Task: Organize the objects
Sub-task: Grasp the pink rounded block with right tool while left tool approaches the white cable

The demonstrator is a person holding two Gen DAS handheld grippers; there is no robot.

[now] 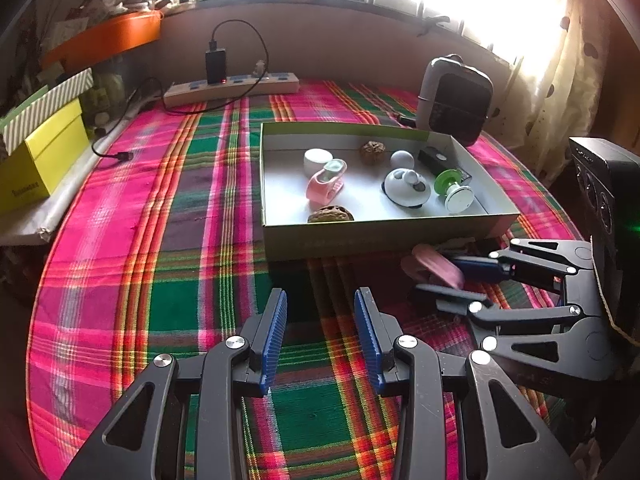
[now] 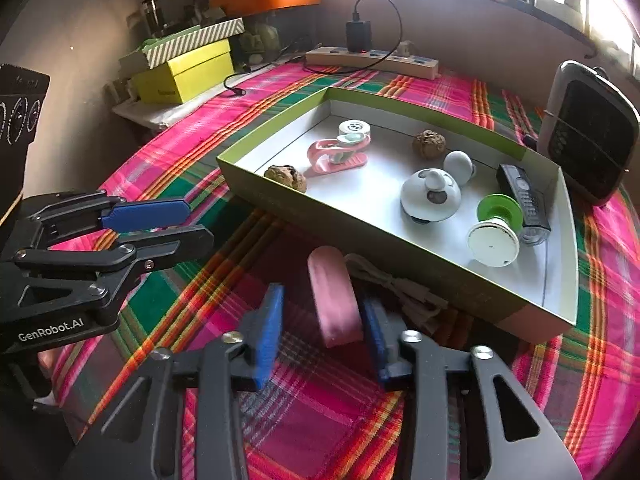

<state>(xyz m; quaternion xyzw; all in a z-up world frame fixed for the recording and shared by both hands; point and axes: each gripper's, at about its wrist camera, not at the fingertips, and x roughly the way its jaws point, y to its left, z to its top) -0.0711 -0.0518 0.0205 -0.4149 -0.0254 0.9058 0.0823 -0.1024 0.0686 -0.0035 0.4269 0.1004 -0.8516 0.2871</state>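
Black linkage grippers, silver screws, ribbed blue pads, white "GenRobot.AI" lettering.

blurred: pink block | hidden: cord partly behind block | cut off: curtain

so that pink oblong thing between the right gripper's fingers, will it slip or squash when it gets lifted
The pink oblong piece looks smooth and rounded, so it may slip or twist between the right gripper pads. It keeps its shape on the cloth, so probably stiff rather than floppy. Being small, it is likely light. One pad seems close to touching; a gap shows at the other.
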